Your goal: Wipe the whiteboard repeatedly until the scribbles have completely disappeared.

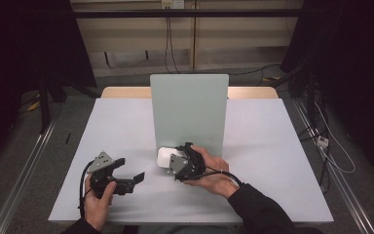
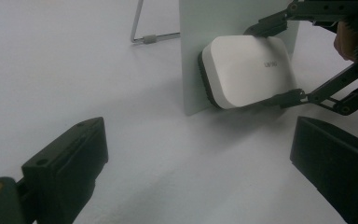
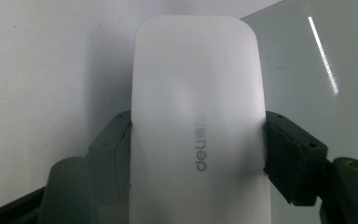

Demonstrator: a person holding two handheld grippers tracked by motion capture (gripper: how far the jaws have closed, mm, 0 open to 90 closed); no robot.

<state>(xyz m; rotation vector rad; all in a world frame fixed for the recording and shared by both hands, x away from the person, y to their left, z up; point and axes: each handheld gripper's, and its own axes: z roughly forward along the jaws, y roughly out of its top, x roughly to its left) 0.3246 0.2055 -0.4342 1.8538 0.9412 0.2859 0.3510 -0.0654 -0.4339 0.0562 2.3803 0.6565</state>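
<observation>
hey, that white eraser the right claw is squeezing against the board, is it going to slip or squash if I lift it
The white eraser looks like a rigid plastic shell, so it probably won't squash. Its smooth, glossy, rounded sides may slip between the right claw pads. The dark pad underneath looks soft and may drag on the board.

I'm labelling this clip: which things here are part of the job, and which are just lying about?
In use:
- white eraser, clamped by the right gripper
- upright board that the eraser rests against
- left gripper, open, empty, waiting nearby

Lying about:
- cables on the back wall
- power strip on the floor
</observation>
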